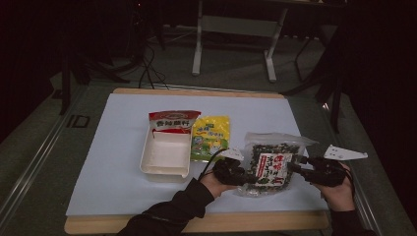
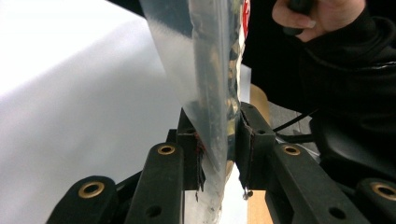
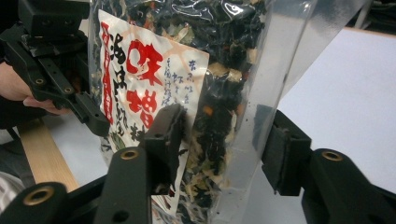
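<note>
The clear bag of dried greens, with its red-and-white label facing the person, stands upright near the front edge of the white table sheet, at about five o'clock from the sheet's middle, held between the two grippers. The left gripper meets the bag at its nine o'clock edge; in the left gripper view the bag runs down between the jaws and both pads pinch its thin edge, so these tongs are narrow and clamped on it. The right gripper reaches in from the bag's three o'clock side; in the right gripper view the bag sits between the jaws, the near jaw lying against its labelled face while the far jaw stands beside the clear film, and whether that far pad presses on the film cannot be told. The left gripper shows there too, at the bag's far edge. At ten o'clock from the bag lies a white tray, with a red-and-white packet leaning at its far end and a yellow packet just beside it.
</note>
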Motion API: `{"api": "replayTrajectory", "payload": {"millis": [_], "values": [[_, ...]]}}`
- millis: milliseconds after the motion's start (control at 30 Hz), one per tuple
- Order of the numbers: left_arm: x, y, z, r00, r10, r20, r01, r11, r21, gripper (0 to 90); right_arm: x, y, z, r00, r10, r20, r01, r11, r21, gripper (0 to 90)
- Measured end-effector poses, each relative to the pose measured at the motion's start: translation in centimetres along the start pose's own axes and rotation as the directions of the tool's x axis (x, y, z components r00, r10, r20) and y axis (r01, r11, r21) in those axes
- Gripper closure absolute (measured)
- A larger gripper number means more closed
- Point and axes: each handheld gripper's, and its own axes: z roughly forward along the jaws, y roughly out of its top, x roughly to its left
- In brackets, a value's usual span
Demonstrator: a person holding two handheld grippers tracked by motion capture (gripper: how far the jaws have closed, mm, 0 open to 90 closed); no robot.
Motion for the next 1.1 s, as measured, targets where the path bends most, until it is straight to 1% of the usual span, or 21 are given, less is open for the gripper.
{"api": "replayTrajectory", "payload": {"millis": [67,133,200,300,400,433,500,533,567,600,633,667,733,800,833,900,933,967,1033,1067,1100], "values": [[-0.1,0.4,-0.5,1.0000,0.006,-0.004,-0.006,0.9999,-0.009,76.2,0.1,0.2,-0.1,0.9999,-0.009,0.009,0.009,1.000,-0.007,45.1],[-0.1,0.8,-1.0,0.9998,0.010,-0.019,-0.011,0.9998,-0.016,76.3,0.2,0.4,-0.2,1.0000,-0.002,0.007,0.002,1.000,-0.022,40.8],[0.0,1.0,-1.5,0.9996,0.007,-0.026,-0.008,0.9996,-0.025,76.4,0.2,0.4,-0.3,0.9999,0.001,0.016,0.000,0.999,-0.037,37.1],[0.1,1.3,-2.1,0.9991,-0.003,-0.043,0.001,0.9991,-0.041,76.7,0.2,0.4,-0.3,0.9997,0.002,0.024,-0.001,0.999,-0.043,31.5],[0.1,1.4,-2.5,0.9987,-0.004,-0.050,0.001,0.9988,-0.050,76.8,0.1,0.3,-0.3,0.9998,-0.001,0.018,0.001,0.999,-0.047,27.4],[0.1,1.6,-2.8,0.9983,-0.002,-0.058,-0.001,0.9982,-0.060,76.8,0.1,0.2,-0.3,1.0000,-0.003,0.007,0.004,0.999,-0.048,25.3],[0.1,1.6,-2.8,0.9983,-0.002,-0.058,-0.001,0.9982,-0.060,76.9,0.1,0.2,-0.3,1.0000,0.000,0.009,0.001,0.999,-0.049,25.3],[0.1,2.0,-3.5,0.9978,0.004,-0.066,-0.009,0.9974,-0.072,76.9,0.1,0.2,-0.3,1.0000,0.000,0.009,0.001,0.999,-0.049,25.2],[0.0,2.2,-3.8,0.9975,0.006,-0.071,-0.012,0.9968,-0.079,76.9,0.0,0.1,-0.2,0.9999,0.008,-0.011,-0.009,0.999,-0.049,20.2],[-0.1,2.3,-4.1,0.9972,0.007,-0.074,-0.014,0.9961,-0.088,76.9,0.0,0.1,-0.2,1.0000,0.006,-0.005,-0.006,0.999,-0.049,19.9],[-0.1,2.5,-4.5,0.9971,0.009,-0.076,-0.016,0.9955,-0.094,76.9,0.0,0.1,-0.2,0.9999,0.009,-0.010,-0.010,0.999,-0.049,18.0],[-0.2,2.7,-4.7,0.9965,0.014,-0.082,-0.022,0.9949,-0.099,76.9,-0.1,0.1,-0.1,0.9997,0.014,-0.018,-0.015,0.998,-0.057,17.6],[-0.4,3.1,-5.7,0.9950,0.025,-0.097,-0.035,0.9931,-0.111,76.9,0.0,0.0,-0.1,0.9997,0.016,-0.017,-0.017,0.998,-0.063,17.6],[-0.5,3.3,-6.2,0.9945,0.027,-0.101,-0.039,0.9921,-0.119,77.0,0.0,0.1,0.0,0.9999,0.009,-0.014,-0.009,0.998,-0.061,17.6],[-0.7,3.4,-6.7,0.9933,0.029,-0.112,-0.043,0.9910,-0.126,77.0,0.1,0.1,0.1,0.9998,0.010,-0.017,-0.011,0.998,-0.062,17.5],[-0.7,3.6,-7.3,0.9929,0.030,-0.115,-0.045,0.9898,-0.135,77.0,0.1,0.1,0.2,0.9998,0.009,-0.016,-0.010,0.998,-0.061,17.5],[-0.8,3.6,-7.6,0.9914,0.031,-0.127,-0.049,0.9889,-0.140,77.0,0.1,0.1,0.2,0.9998,0.009,-0.019,-0.010,0.998,-0.063,17.6],[-0.8,3.7,-8.0,0.9914,0.030,-0.128,-0.048,0.9885,-0.144,77.0,0.1,0.1,0.2,0.9997,0.010,-0.023,-0.011,0.998,-0.064,17.5],[-0.8,3.7,-8.3,0.9904,0.031,-0.135,-0.051,0.9878,-0.147,77.0,0.1,0.2,0.3,0.9998,0.007,-0.018,-0.008,0.998,-0.062,17.6],[-0.7,3.8,-9.0,0.9892,0.029,-0.144,-0.051,0.9865,-0.156,77.0,0.1,0.2,0.3,0.9997,0.008,-0.022,-0.009,0.998,-0.064,17.6],[-0.7,3.8,-9.4,0.9883,0.026,-0.150,-0.050,0.9855,-0.162,77.0,0.2,0.3,0.4,0.9997,0.007,-0.024,-0.008,0.998,-0.069,17.3]]}}
